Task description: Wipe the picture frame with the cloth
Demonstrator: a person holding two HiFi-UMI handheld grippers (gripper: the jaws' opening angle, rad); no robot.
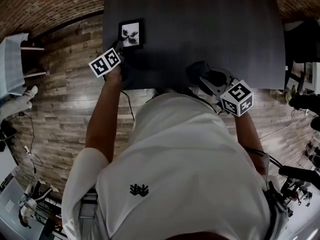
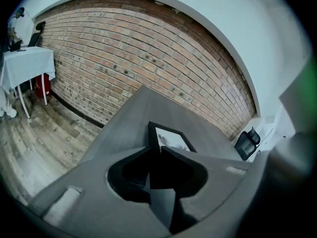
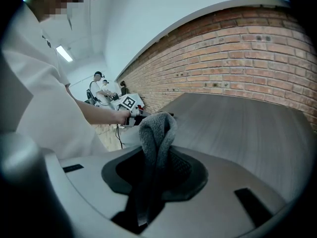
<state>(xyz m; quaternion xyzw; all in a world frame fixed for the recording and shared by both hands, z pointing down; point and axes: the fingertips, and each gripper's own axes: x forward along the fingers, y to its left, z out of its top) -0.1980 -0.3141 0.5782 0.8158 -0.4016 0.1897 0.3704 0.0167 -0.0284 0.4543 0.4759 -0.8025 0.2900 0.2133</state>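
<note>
Grey cloth [image 3: 157,125], soft and limp, stands folded in the clenched right gripper [image 3: 158,155], its loop the part to rub with. Black frame [image 1: 131,33] is at the table's [image 1: 210,24] far left corner, and the left gripper [image 2: 156,151] looks clamped on its near edge. I judge it light, stiff and probably glazed, so best held by the rim, not the face.

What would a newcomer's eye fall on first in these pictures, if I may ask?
First, a black frame with a pale picture, by the left edge of the dark table, where the left gripper seems to pinch its corner. Next, the grey cloth bunched upright in the right gripper, held over the table near its front edge.
</note>
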